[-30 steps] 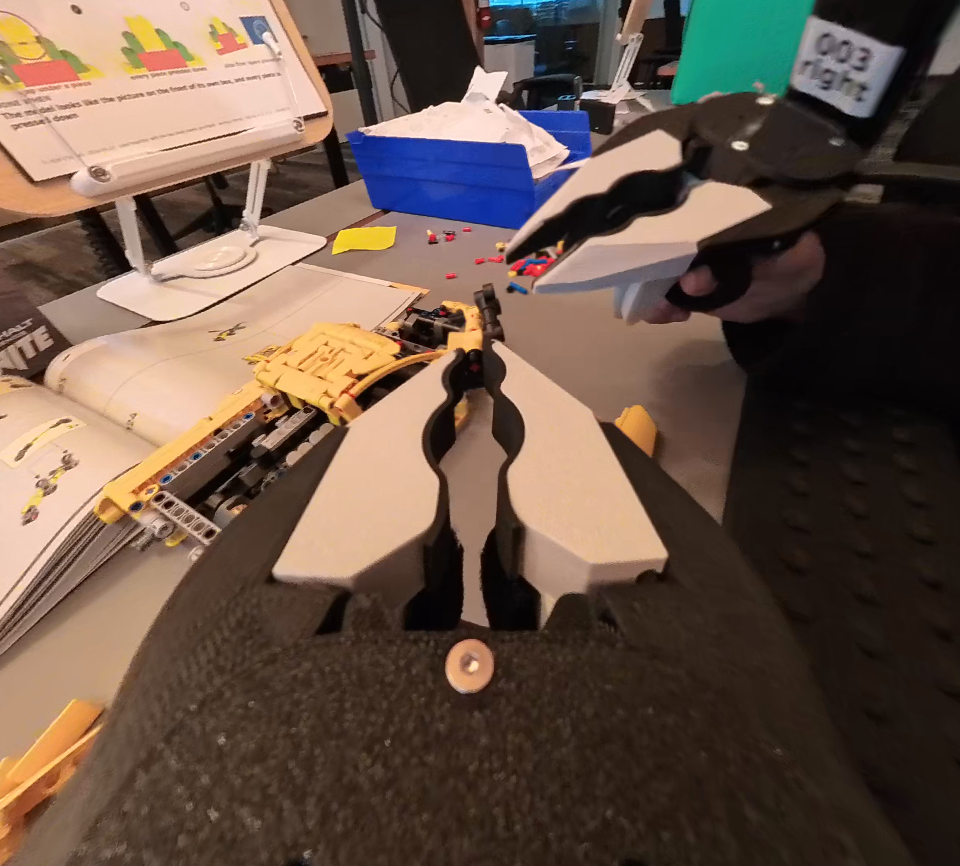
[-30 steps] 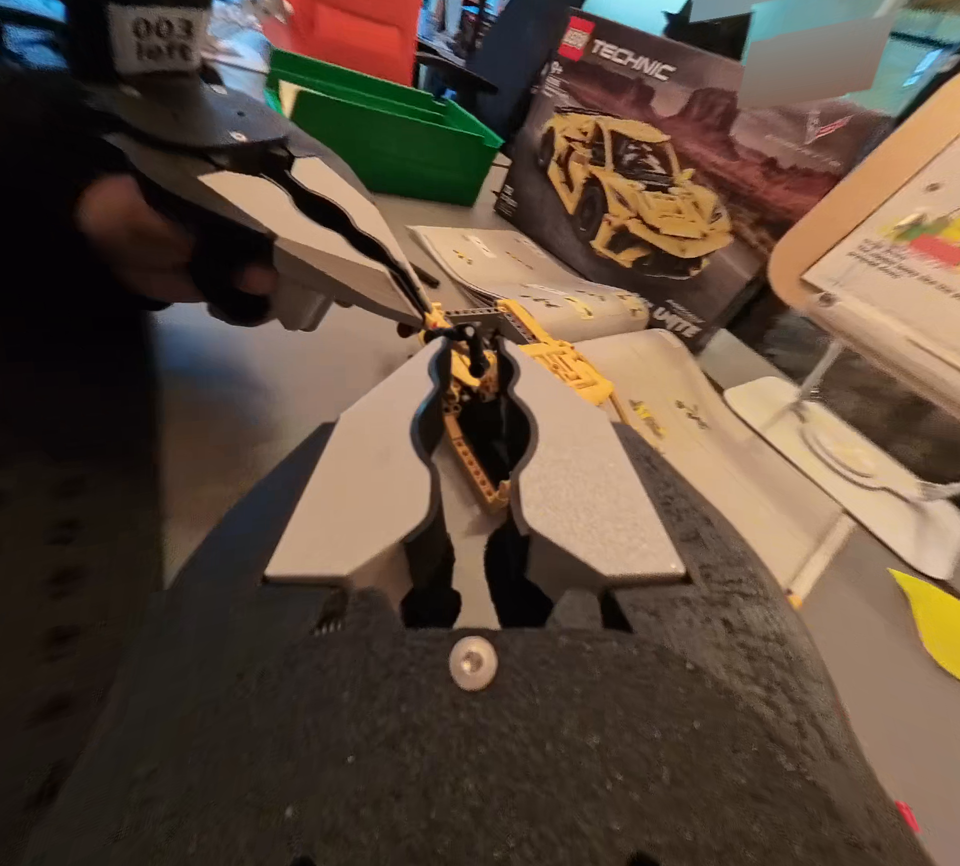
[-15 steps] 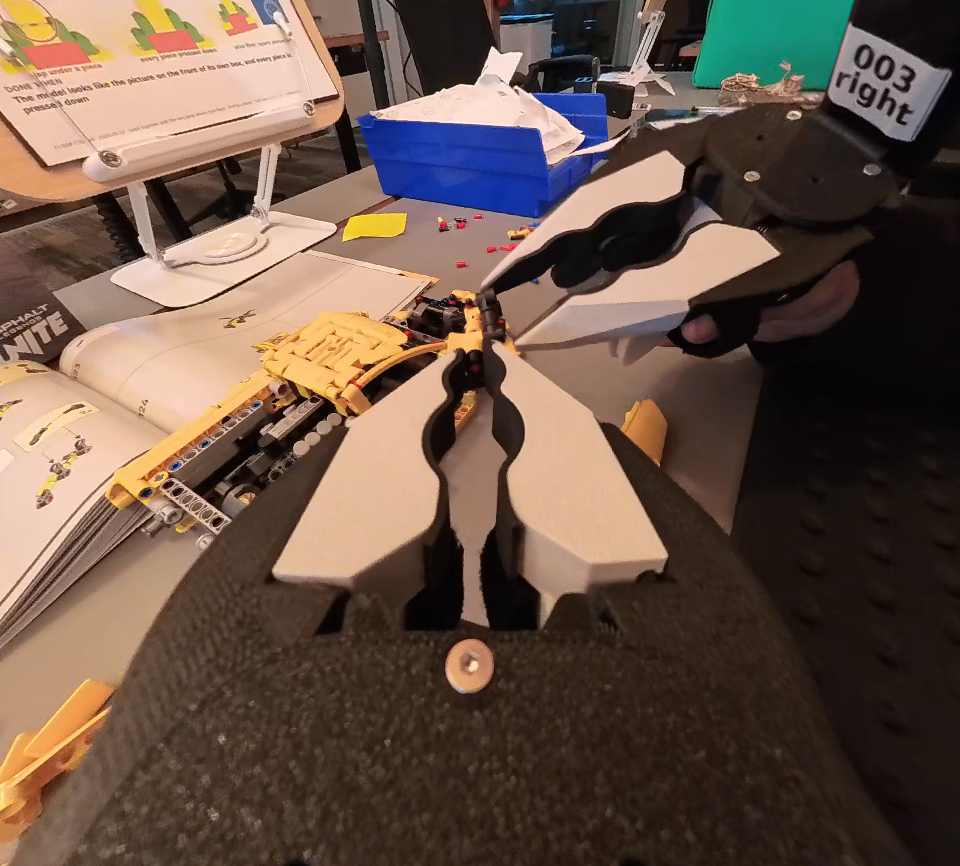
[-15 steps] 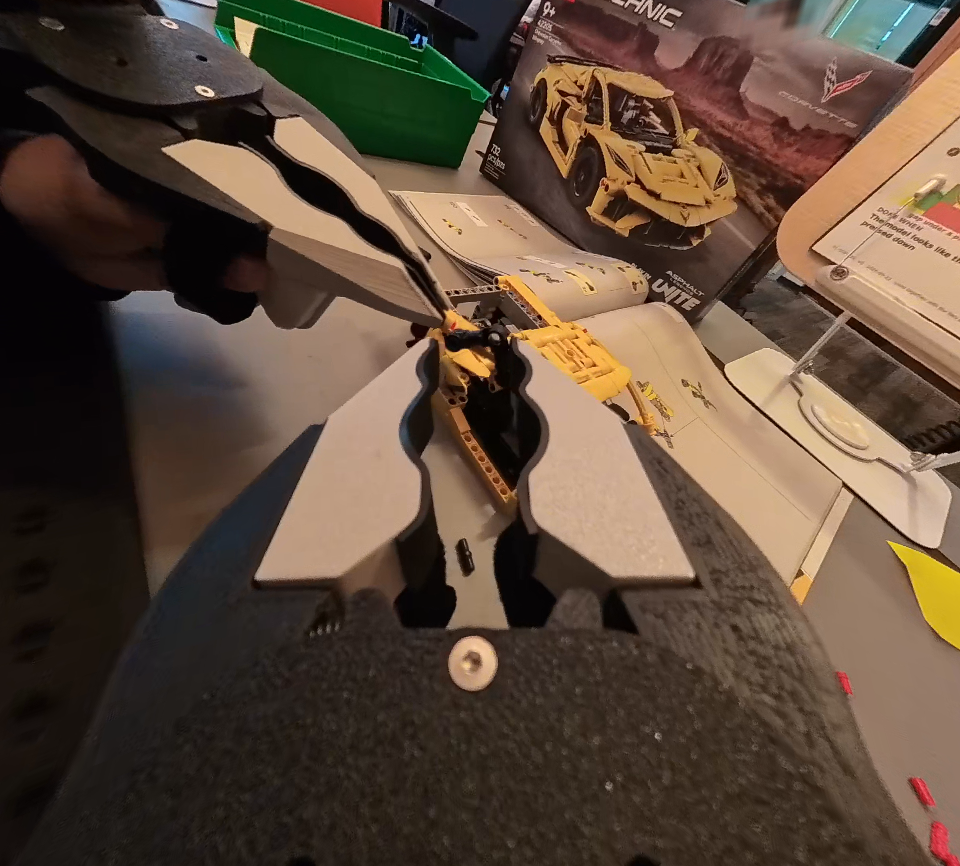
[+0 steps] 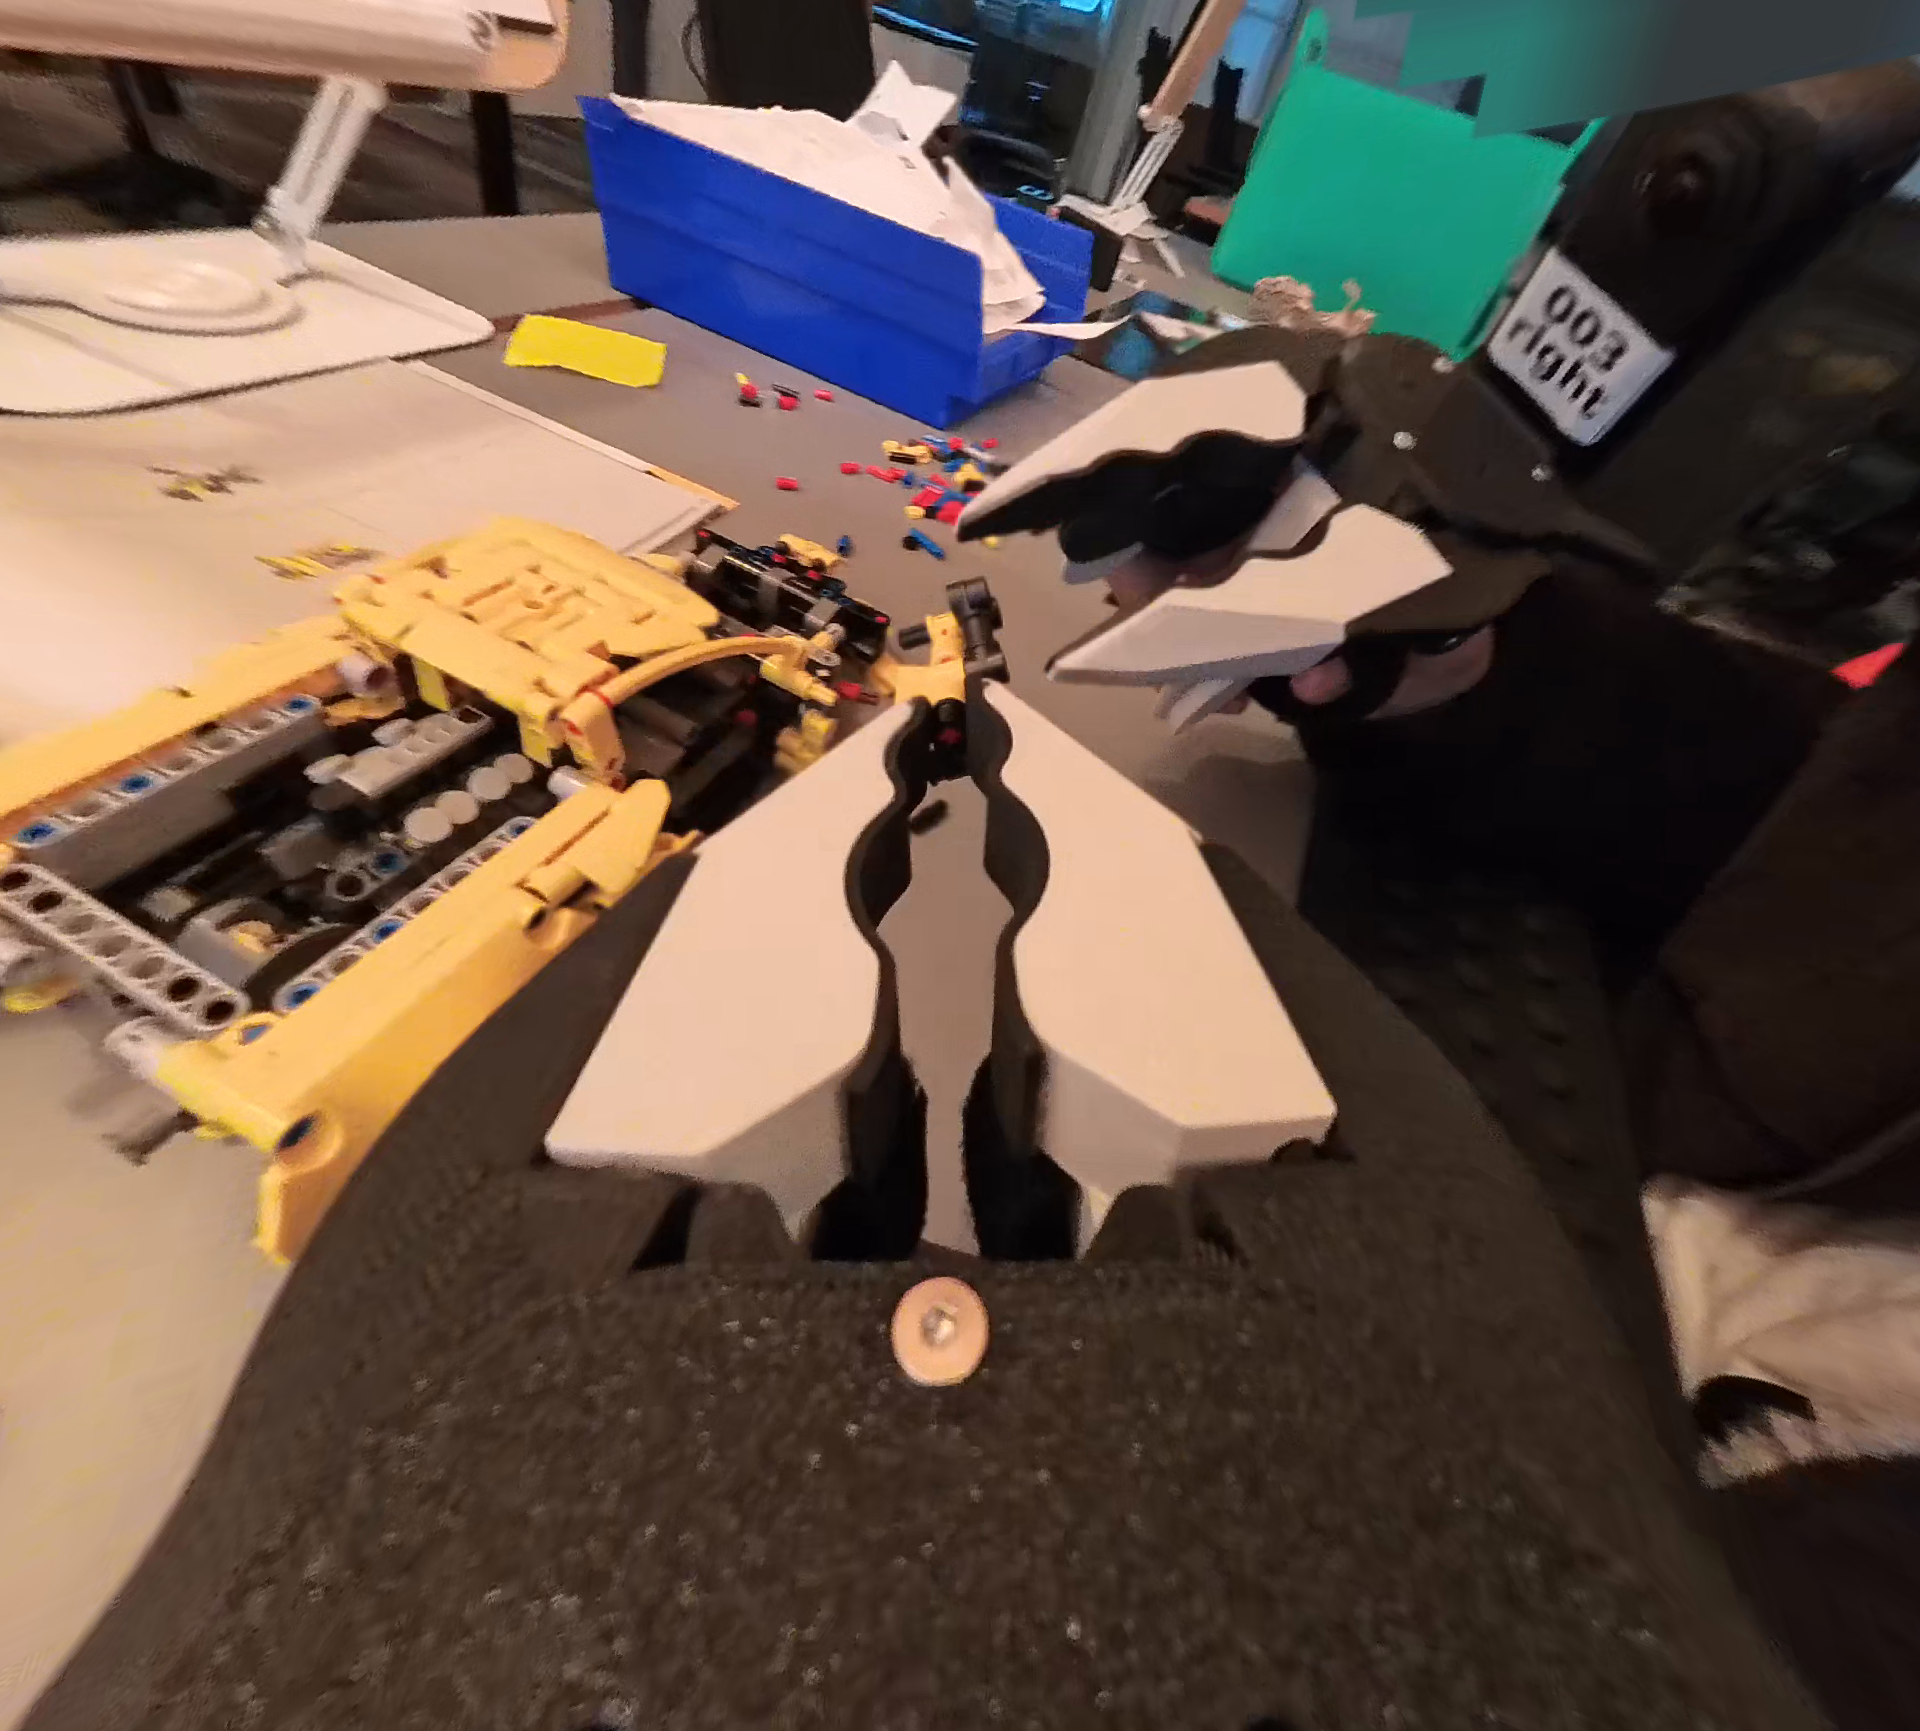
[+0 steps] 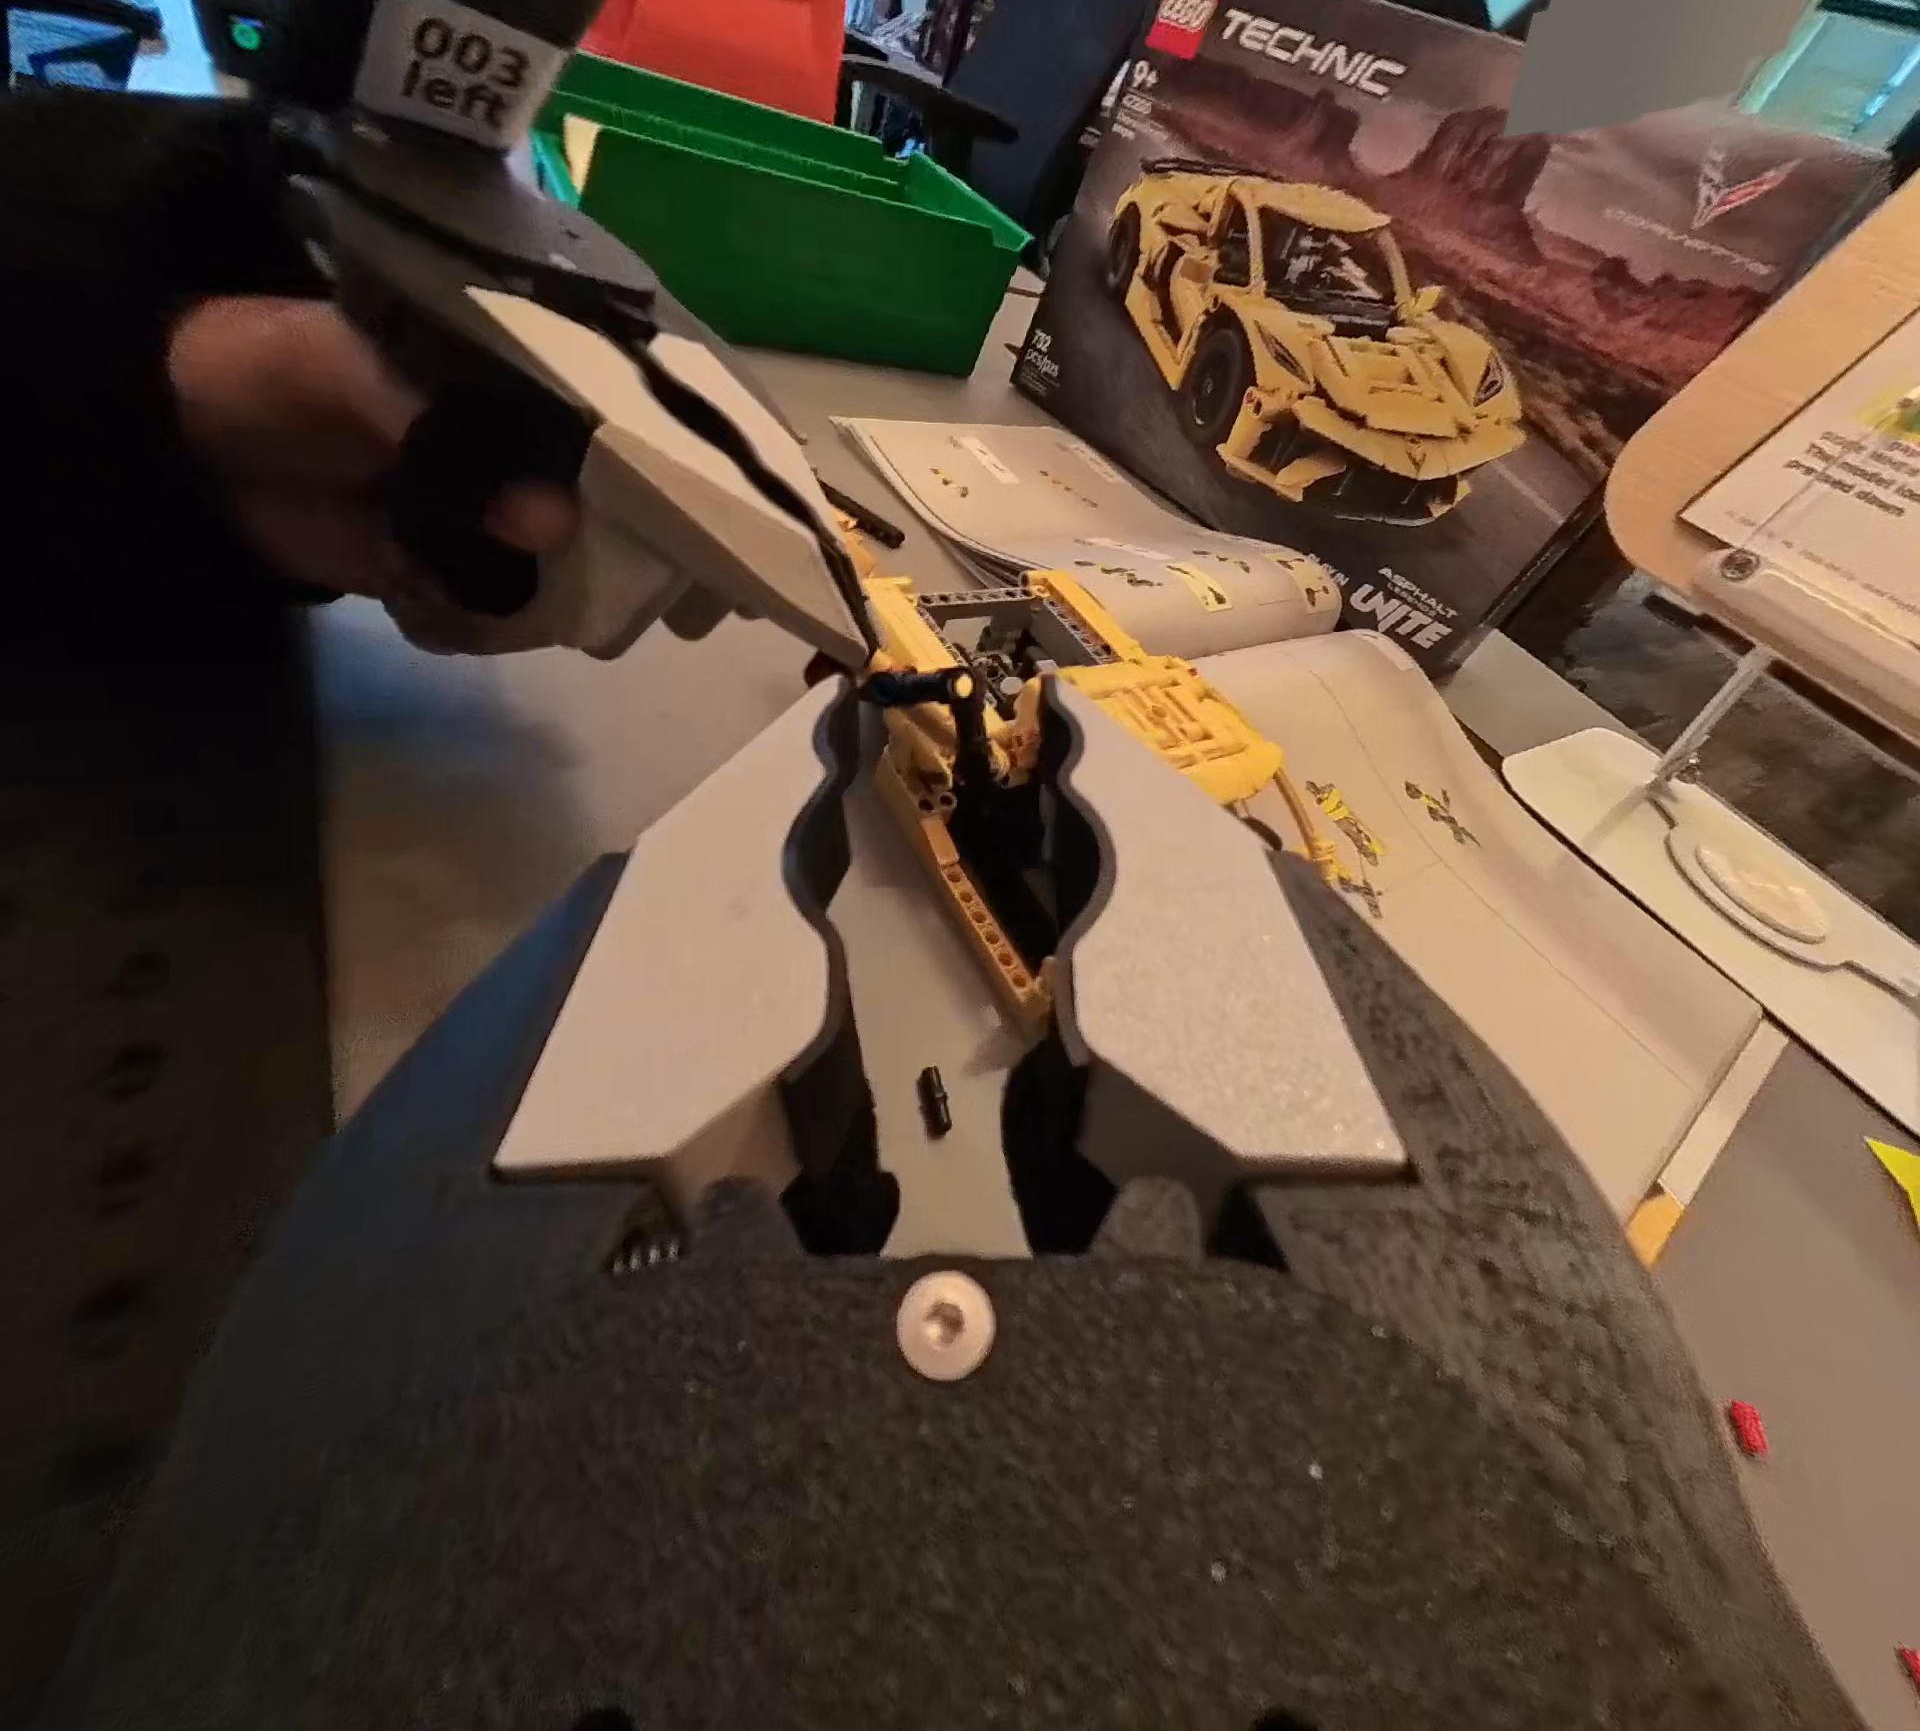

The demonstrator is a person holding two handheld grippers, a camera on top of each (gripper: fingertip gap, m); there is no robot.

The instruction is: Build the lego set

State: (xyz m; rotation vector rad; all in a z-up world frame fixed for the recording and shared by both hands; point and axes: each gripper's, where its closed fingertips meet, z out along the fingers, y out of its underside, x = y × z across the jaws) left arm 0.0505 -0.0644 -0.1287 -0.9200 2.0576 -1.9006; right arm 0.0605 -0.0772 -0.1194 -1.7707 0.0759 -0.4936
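Left hand-held gripper (image 5: 948, 725): tips pinched down on a small black-and-yellow linkage piece (image 5: 961, 642) at the near end of the model, basically no gap at the tips.

Right hand-held gripper (image 6: 951, 694): fingers spread wide, nothing between them. It hangs just off the same end of the model, and through the gap you can see the yellow frame.

Lego car model (image 5: 436, 746): half-built yellow chassis lying flat on the grey surface (image 5: 1122, 746), partly on top of the open instruction booklet (image 6: 1143, 559). Grey beams and black bits are exposed in the middle.

Loose black pin (image 6: 934, 1099): lying alone on the surface, seen between the right fingers.

Spare parts (image 5: 925, 476): a scatter of tiny red, blue and yellow pieces near the blue bin (image 5: 821, 279), which is stuffed with white paper.

Background stuff: set box (image 6: 1403, 279) with the yellow car picture standing behind the booklet, green bin (image 6: 790, 247) to its left, a yellow scrap (image 5: 584, 351) by the white stand base (image 5: 208, 310).
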